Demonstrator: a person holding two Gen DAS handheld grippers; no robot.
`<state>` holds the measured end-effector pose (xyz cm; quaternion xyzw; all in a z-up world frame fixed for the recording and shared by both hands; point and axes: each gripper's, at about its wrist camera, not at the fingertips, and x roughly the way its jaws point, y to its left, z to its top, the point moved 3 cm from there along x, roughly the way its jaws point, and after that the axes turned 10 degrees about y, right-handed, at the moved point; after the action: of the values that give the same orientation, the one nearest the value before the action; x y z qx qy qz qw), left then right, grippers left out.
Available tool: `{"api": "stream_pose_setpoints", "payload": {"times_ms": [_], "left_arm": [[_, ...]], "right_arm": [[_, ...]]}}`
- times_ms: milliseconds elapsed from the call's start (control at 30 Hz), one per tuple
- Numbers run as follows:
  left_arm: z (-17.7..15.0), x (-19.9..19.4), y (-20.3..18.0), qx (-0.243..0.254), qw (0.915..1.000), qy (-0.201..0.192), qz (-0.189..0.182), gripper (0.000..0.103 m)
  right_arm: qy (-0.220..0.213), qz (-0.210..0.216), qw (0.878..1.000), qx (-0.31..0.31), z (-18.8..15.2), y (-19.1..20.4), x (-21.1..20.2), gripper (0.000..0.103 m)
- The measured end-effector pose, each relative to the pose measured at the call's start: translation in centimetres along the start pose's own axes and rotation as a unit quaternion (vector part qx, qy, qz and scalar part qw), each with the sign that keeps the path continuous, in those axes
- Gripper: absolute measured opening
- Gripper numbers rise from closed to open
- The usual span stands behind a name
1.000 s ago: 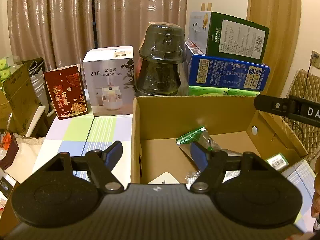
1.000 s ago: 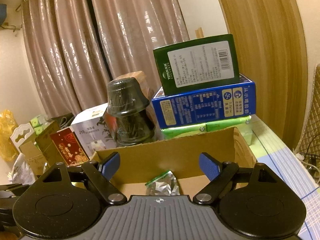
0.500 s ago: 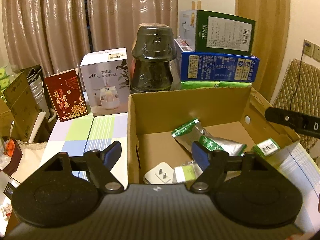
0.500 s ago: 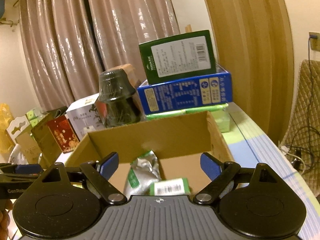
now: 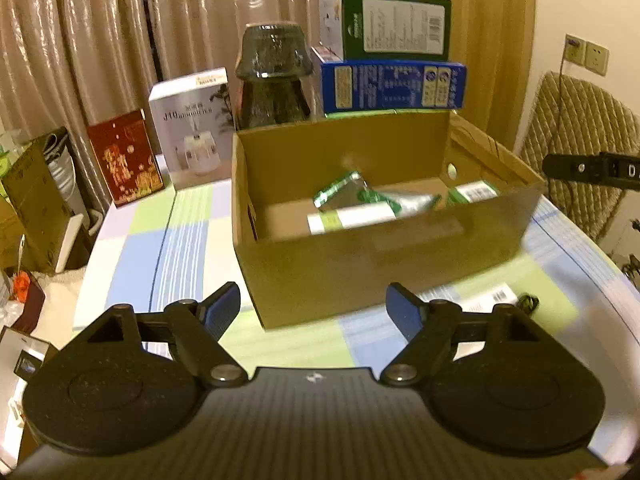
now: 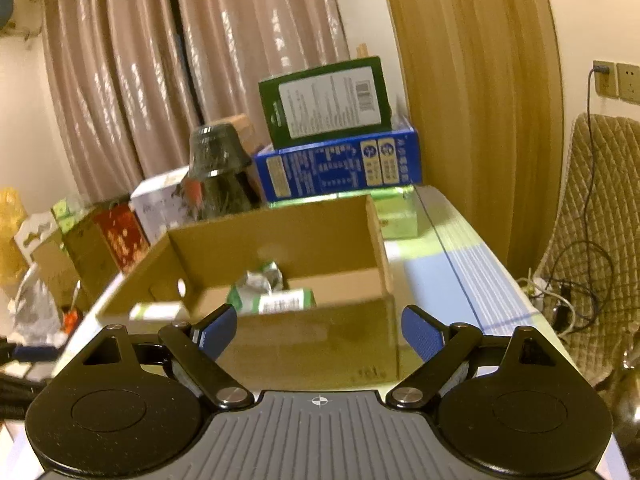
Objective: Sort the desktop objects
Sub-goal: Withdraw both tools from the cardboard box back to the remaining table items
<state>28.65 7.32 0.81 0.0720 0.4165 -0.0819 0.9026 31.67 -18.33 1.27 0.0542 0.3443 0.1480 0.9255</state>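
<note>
An open cardboard box (image 5: 384, 264) stands on the checked tablecloth; it also shows in the right wrist view (image 6: 312, 344). Inside lie silver-green foil pouches (image 5: 348, 192), a white-green tube (image 5: 352, 216) and a small green-white carton (image 5: 472, 192); the pouches (image 6: 260, 280) and the carton (image 6: 284, 302) show in the right wrist view too. My left gripper (image 5: 314, 312) is open and empty, in front of the box. My right gripper (image 6: 318, 330) is open and empty, before the box's right front corner. Part of the right gripper (image 5: 592, 168) shows at the right edge of the left wrist view.
Behind the box stand a dark stacked jar (image 5: 274, 80), a white humidifier box (image 5: 192, 120), a red packet (image 5: 126, 156), and a blue box (image 5: 392, 84) with a green box (image 5: 396, 26) on top. A white leaflet (image 5: 480, 300) lies front right. A chair (image 6: 600, 216) stands right.
Both grippers have pulled back and up, away from the box. The box's front wall is now in view. Both stay open and empty.
</note>
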Motion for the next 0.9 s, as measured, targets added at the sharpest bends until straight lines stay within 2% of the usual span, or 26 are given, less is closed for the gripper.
{"api": "stream_pose_setpoints", "payload": {"times_ms": [333,700,800,900], "left_arm": [[-3.5,-1.2,-1.2,0.016,0.9996,0.02,-0.012,0.077],[-5.6,-0.6,-7.5,0.056,0.9973,0.025,-0.04,0.077],[-6.1,0.1,-9.0,0.067,0.9964,0.028,-0.044,0.077],[-6.4,0.7,-10.1,0.076,0.9956,0.029,-0.047,0.075]], "right_arm": [[0.057,-0.017,0.998,-0.024,-4.6,-1.4,-1.2,0.087],[0.094,-0.035,0.994,-0.042,-6.3,-4.3,0.6,0.086],[0.1,-0.024,0.993,-0.066,-6.2,-4.4,1.2,0.086],[0.097,-0.017,0.988,-0.116,-6.1,-3.9,1.7,0.086]]}}
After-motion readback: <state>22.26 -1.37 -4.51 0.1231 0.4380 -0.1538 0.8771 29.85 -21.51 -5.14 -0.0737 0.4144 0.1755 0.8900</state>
